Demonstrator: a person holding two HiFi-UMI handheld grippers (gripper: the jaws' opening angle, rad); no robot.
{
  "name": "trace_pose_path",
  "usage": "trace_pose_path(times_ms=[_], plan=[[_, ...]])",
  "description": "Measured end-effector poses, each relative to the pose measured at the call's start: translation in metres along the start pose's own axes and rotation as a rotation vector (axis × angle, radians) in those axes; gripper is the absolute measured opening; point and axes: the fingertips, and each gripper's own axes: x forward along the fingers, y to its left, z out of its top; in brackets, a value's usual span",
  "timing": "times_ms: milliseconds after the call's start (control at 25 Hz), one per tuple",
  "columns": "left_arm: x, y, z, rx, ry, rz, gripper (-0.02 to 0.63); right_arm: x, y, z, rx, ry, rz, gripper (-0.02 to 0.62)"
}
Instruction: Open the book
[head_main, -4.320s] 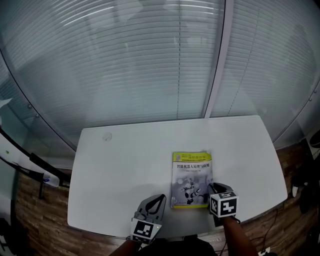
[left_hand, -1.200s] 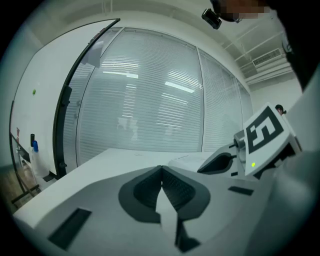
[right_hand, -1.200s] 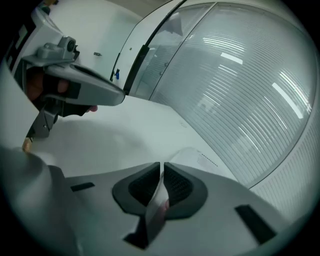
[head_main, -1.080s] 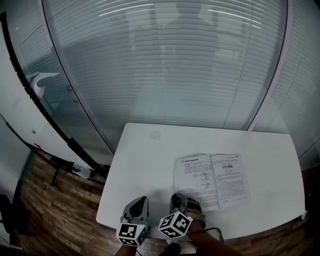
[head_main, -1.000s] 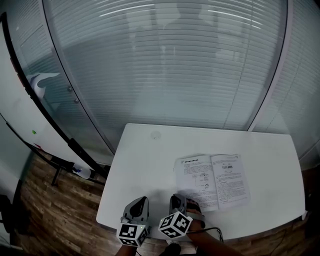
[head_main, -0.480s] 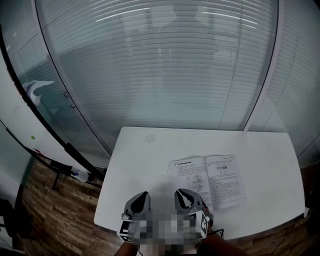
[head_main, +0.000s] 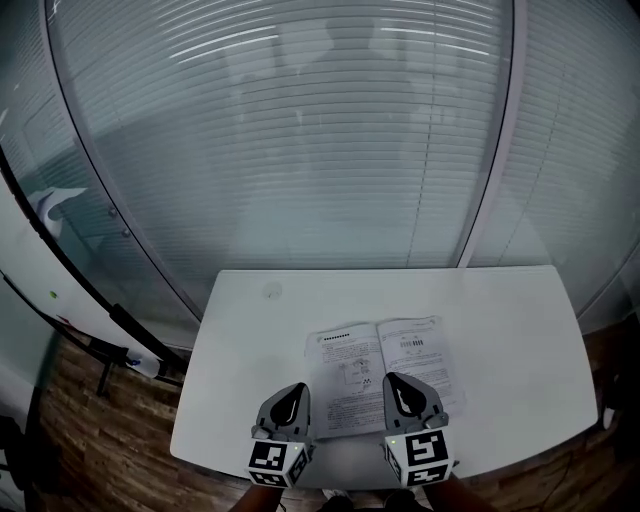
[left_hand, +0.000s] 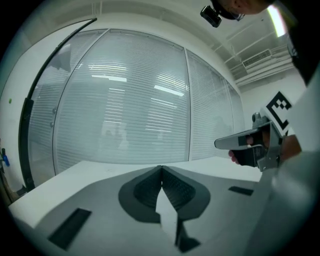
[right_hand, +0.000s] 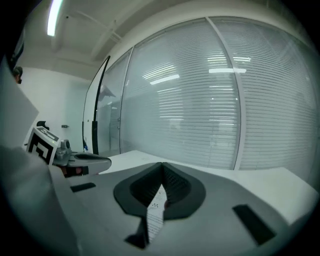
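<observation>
The book (head_main: 375, 355) lies open and flat on the white table (head_main: 240, 330), two printed pages up. My left gripper (head_main: 290, 398) hovers over the table's near edge, just left of the book, shut and empty; in the left gripper view its jaws (left_hand: 161, 172) meet at the tips. My right gripper (head_main: 403, 385) hangs above the book's near edge, its jaws having just closed with nothing between them. In the right gripper view its jaws (right_hand: 162, 170) touch, and a strip of printed page (right_hand: 156, 205) shows below them. Each gripper sees the other: the right gripper (left_hand: 245, 142), the left gripper (right_hand: 85, 161).
A curved glass wall with blinds (head_main: 330, 150) rises behind the table's far edge. A small round mark (head_main: 272, 291) sits on the table's far left. Wooden floor (head_main: 90, 430) and a dark slanted rail (head_main: 120, 325) lie to the left.
The book, closed in the oldest frame, lies open. Over the last second both grippers rose from the near edge; the right one rolled upright and shifted right, off the left page's corner.
</observation>
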Motion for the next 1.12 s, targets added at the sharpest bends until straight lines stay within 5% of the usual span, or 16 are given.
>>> trace_pose_path(times_ms=[440,1120], plan=[[0.029,-0.069,0.008,0.068,0.021,-0.062,0.011,-0.049,-0.079,0.004,0.033,-0.076,-0.084,0.005],[0.044,-0.112,0.014,0.09,0.002,-0.079,0.009,-0.058,-0.118,-0.005,-0.01,-0.086,-0.08,0.005]])
